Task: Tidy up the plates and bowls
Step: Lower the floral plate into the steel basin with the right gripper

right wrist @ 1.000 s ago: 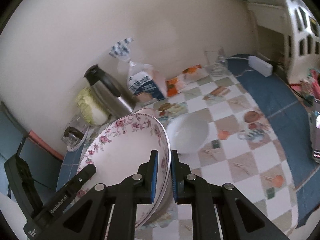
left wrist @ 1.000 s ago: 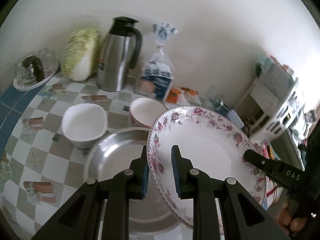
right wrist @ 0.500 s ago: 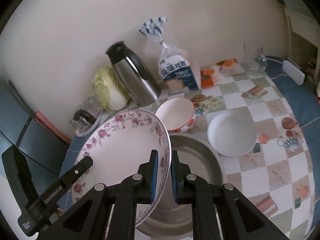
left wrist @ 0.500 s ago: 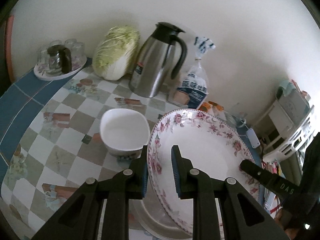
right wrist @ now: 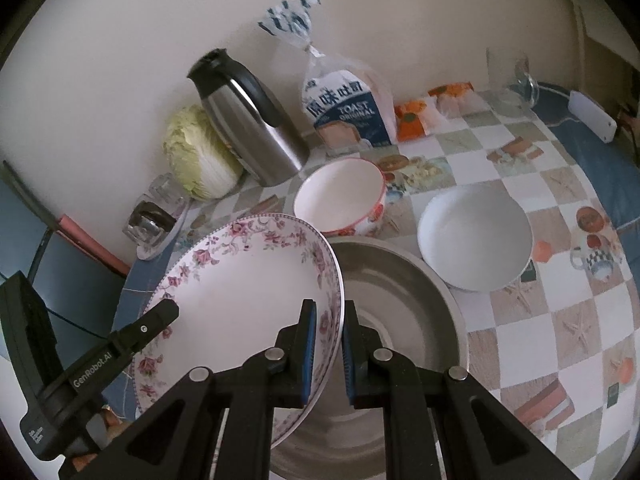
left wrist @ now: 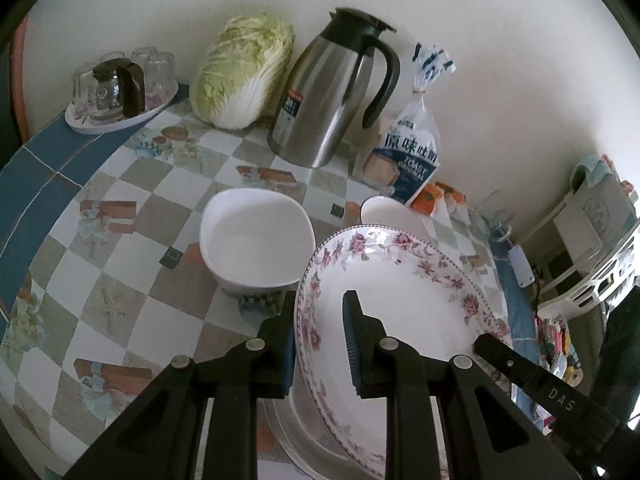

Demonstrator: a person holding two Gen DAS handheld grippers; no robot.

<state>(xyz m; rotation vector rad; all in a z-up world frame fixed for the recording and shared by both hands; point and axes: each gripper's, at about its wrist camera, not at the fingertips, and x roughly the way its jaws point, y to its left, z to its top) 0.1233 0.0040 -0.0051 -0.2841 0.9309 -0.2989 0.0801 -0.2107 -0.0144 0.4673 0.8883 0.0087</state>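
Observation:
A large white plate with a pink flower rim hangs tilted over the left side of a steel basin. My left gripper is shut on its left rim. On the opposite rim my right gripper is shut as well. Behind the basin stands a red-flowered bowl, half hidden by the plate in the left wrist view. A white squarish bowl sits left of the basin and a white round bowl to its right.
Along the wall stand a cabbage, a steel jug, a bag of toast and snack packets. A tray of glasses is at the far left, a white shelf rack to the right.
Both grippers have carried the plate leftward and slightly down. The basin now shows beside the plate in the right wrist view, and the left wrist view has swung toward the tray of glasses.

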